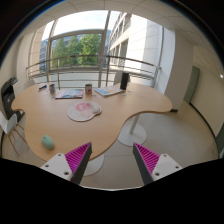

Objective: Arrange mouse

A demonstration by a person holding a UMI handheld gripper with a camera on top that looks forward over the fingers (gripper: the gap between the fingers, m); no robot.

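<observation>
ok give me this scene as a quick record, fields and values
setting: office room with large windows at the far side
table: curved wooden table
mouse: small light green one near the table's front edge, ahead of the left finger
round mat: pale mat mid-table with a small object on it, too small to identify
far end: papers and a dark monitor-like item
gripper: open, nothing between the fingers, away from the mouse
task state: mouse not yet grasped

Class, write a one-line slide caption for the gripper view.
Open gripper hovers far from a wooden table bearing a small teal mouse.
</observation>
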